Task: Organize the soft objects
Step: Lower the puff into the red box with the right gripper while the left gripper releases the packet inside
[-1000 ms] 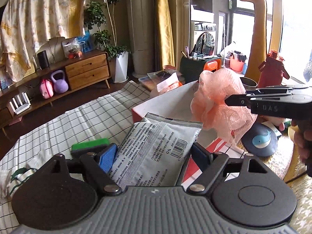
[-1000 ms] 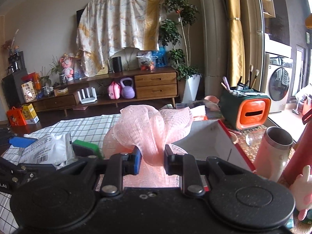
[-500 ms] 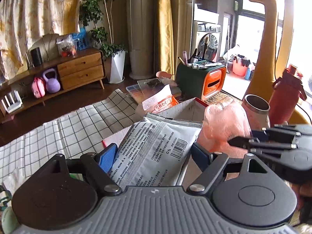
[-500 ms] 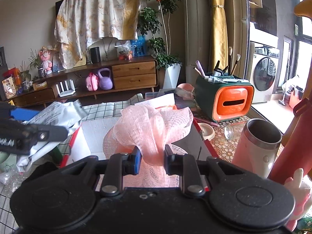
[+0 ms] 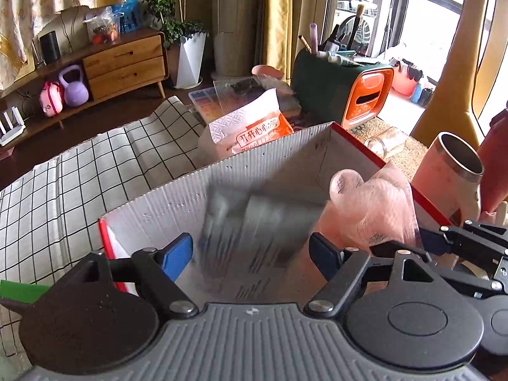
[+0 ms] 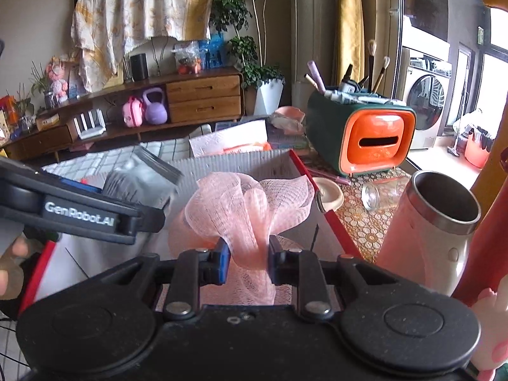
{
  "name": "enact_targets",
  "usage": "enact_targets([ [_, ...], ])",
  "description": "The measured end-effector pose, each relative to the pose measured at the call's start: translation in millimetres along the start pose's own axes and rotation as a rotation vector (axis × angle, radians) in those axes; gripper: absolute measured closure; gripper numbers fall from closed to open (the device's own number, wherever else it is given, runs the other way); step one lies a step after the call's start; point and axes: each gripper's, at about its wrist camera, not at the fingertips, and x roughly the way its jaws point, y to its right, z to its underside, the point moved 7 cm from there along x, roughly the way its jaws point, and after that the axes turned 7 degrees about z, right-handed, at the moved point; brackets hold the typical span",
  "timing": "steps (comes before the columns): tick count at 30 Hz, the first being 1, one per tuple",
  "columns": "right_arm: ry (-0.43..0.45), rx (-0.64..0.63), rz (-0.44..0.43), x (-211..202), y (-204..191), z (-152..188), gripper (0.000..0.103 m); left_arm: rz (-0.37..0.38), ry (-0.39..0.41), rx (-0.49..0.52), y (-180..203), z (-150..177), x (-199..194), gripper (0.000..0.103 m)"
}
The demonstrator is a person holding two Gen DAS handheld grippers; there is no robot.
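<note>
Depositing step: right gripper [image 6: 247,262] clenched on pink mesh pouf [image 6: 250,206], left gripper [image 5: 250,252] released, blurred grey packet [image 5: 257,222] dropping into box [image 5: 270,162]; next, lower and release pouf.

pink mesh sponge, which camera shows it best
The right wrist view: the pink mesh sponge sits centred and sharp, pinched between the right gripper fingers over the cardboard box. The left wrist view shows the sponge only off to the right, partly behind gripper parts.
</note>
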Motion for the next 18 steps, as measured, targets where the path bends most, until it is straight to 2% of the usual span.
enact_targets([
  [9, -0.091, -0.048, -0.006, 25.2, -7.9, 15.4, 0.076, -0.012, -0.080, 0.008, -4.9, 12.0, 27.6, 0.025],
  [13, -0.102, -0.066, -0.010, 27.6, -11.5, 19.8, 0.069, 0.009, -0.086, 0.004, -8.1, 14.9, 26.6, 0.025],
  [17, -0.095, -0.057, -0.008, 24.9, -8.7, 19.5, 0.054, 0.021, -0.087, -0.007, -10.6, 15.9, 21.8, 0.025],
  [18, -0.091, -0.058, -0.007, 23.5, -8.2, 18.8, 0.053, 0.024, -0.081, -0.007, -10.6, 15.5, 19.3, 0.025],
])
